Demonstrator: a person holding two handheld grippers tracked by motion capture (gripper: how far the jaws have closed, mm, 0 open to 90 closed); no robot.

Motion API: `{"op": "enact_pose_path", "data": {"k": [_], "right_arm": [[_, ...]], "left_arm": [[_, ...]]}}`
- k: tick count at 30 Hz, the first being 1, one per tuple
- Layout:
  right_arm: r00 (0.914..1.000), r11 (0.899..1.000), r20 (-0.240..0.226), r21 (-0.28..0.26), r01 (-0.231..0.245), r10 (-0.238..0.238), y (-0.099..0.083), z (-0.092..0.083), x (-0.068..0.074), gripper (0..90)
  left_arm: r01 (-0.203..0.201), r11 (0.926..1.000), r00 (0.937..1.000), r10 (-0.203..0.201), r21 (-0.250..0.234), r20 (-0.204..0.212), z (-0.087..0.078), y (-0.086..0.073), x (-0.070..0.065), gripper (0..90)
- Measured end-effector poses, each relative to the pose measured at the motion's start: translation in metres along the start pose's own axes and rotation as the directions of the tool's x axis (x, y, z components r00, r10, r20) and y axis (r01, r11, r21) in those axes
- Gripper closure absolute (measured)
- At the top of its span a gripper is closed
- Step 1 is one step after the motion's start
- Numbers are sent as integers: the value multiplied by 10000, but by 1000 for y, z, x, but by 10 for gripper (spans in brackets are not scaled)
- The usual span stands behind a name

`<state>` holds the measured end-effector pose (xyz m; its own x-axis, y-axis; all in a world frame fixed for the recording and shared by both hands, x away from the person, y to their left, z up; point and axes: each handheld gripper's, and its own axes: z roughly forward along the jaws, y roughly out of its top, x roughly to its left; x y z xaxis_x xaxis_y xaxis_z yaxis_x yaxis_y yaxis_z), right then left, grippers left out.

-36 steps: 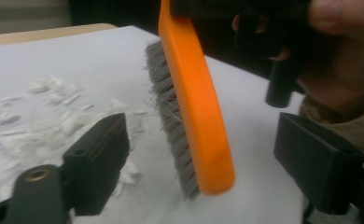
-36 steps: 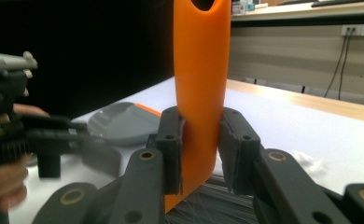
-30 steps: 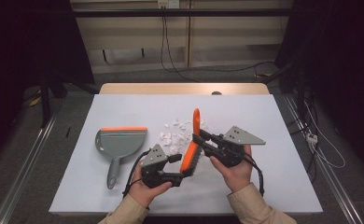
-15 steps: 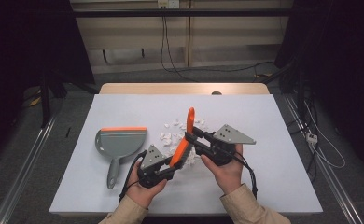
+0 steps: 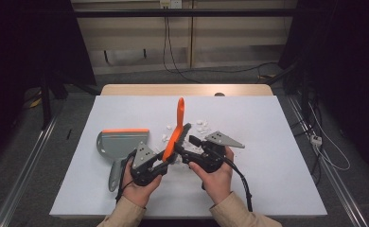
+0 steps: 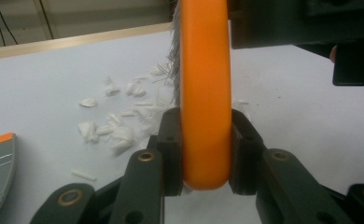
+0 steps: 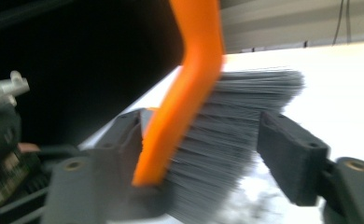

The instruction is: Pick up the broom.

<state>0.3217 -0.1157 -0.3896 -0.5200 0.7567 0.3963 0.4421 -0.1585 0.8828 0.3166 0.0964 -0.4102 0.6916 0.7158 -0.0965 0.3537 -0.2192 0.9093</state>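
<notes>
brush held upright between both grippers

your left hand [image 5: 137,187] sits at the near edge of the white table [image 5: 277,142], about 7 o'clock from the table's middle, wrist straight and forearm coming in from the bottom of the high view. the left gripper [image 5: 156,168] points toward 2 o'clock, and its jaws are clamped on the orange brush [image 5: 175,132]; in the left gripper view both pads press flat against the sides of the orange back, near its lower end.

your right hand [image 5: 216,176] is at about 5 o'clock, just beside the left, with the right gripper [image 5: 185,150] aimed toward 10 o'clock at the brush head. its jaws have just been opening. in the right gripper view the grey bristles lie between them, and the far pad stands apart from the bristle tips.

the brush stands tilted, its handle rising toward 12 o'clock. white scraps [image 5: 199,126] lie just beyond it, and a grey dustpan [image 5: 121,144] rests at 9 o'clock.
</notes>
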Motion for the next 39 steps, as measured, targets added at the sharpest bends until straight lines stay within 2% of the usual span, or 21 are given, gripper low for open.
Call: {"op": "enact_pose_path", "data": {"k": [2,4,6,9,15,17,18,21,22,25,27,28,30,31,33,36,38,39], "right_arm": [[9984,9983,-61,-106,-566,565,-1,7,5,346],[9972,9972,112,-121,-741,742,-1,13,7,345],[9950,9958,416,-20,-910,911,-2,21,8,335],[9894,9905,489,77,-1370,1365,-2,25,7,345],[9862,9883,717,212,-1512,1493,0,30,14,383],[9823,9838,593,132,-1786,1775,2,30,13,420],[9805,9813,485,203,-1915,1904,4,30,13,456],[9767,9751,96,564,-2145,2143,8,30,12,562],[9716,9697,-68,646,-2356,2366,10,29,10,589],[9577,9558,-515,981,-2772,2831,15,27,2,639],[9548,9547,-763,1040,-2790,2873,18,24,-3,700],[9610,9613,-720,903,-2602,2669,19,23,-3,701],[9572,9595,-870,830,-2692,2760,22,18,-10,702],[9600,9620,-813,758,-2621,2680,23,16,-12,701],[9732,9731,-557,701,-2193,2233,28,10,-19,701],[9763,9752,-308,643,-2119,2142,33,-2,-33,701],[9808,9788,-235,731,-1914,1935,37,-11,-41,700],[9837,9811,-112,757,-1780,1793,37,-14,-44,700]], "left_arm": [[-5,10000,10000,5,-7,-18,1,-1,-2,704],[20,10000,10000,-21,-90,-57,1,0,-5,704],[-248,9996,9995,245,-141,-182,-1,1,-6,703],[-428,9983,9989,420,-392,-200,-3,2,-8,701],[-983,9921,9945,951,-778,-443,-6,6,-16,689],[-1212,9892,9914,1164,-820,-603,-7,8,-17,687],[-1174,9892,9920,1127,-879,-566,-7,8,-17,680],[-1389,9853,9885,1319,-995,-735,-5,6,-18,618],[-1412,9847,9883,1343,-1019,-717,-3,5,-18,596],[-1381,9844,9895,1324,-1088,-585,0,4,-16,536],[-1047,9868,9944,1021,-1233,-276,0,4,-14,486],[-947,9866,9955,943,-1332,-89,-1,4,-13,487],[-812,9892,9966,822,-1220,31,-2,5,-12,431],[-721,9893,9972,740,-1267,105,-3,5,-11,413],[-659,9902,9974,688,-1231,198,-4,6,-9,367],[-521,9917,9981,557,-1175,276,-7,8,-2,299],[-399,9946,9985,433,-955,331,-7,9,3,278],[-287,9943,9986,331,-1025,412,-7,9,5,261]]}}
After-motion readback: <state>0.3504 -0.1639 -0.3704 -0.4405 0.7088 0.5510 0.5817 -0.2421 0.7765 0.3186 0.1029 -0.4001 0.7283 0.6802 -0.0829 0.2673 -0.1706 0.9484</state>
